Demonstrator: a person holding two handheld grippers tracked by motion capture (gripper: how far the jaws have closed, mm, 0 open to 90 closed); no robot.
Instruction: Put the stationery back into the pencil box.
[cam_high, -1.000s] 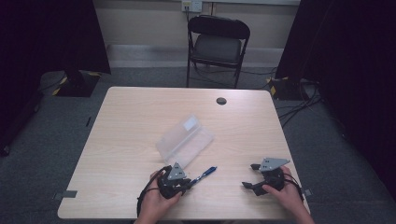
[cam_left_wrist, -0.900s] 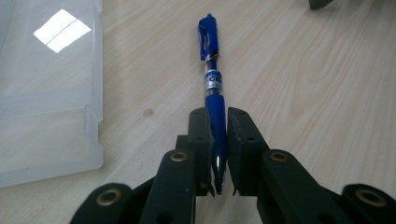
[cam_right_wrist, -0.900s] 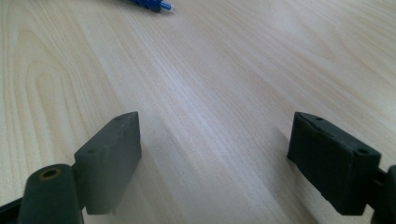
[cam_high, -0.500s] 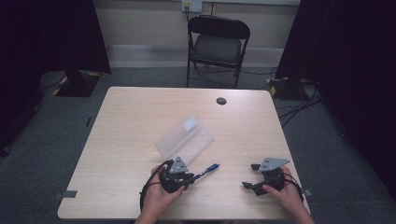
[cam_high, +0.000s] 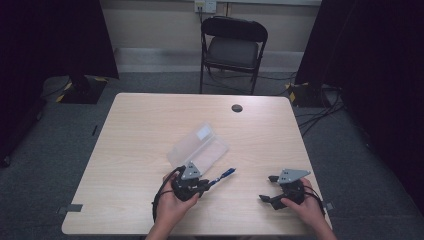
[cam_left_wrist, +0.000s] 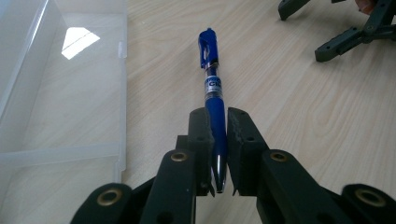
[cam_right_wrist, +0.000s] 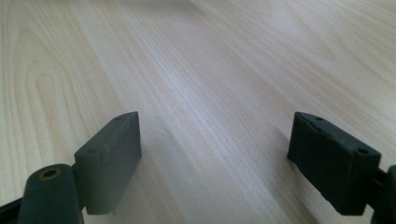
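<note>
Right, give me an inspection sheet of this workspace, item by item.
Surface: light wood table, a dark round cap near its far edge.
Job's things: blue pen held at its tip end, cap end pointing away; clear plastic box lying beside it, touching neither tool.
Clutter: nothing seen on the table.
Grippers: left tool shut on the pen; right tool open over bare wood, holding nothing.
Cables: a black cable loops from the left tool; more cables lie on the floor at the right.
Surroundings: black folding chair beyond the table, dark curtains on both sides, grey carpet.
</note>
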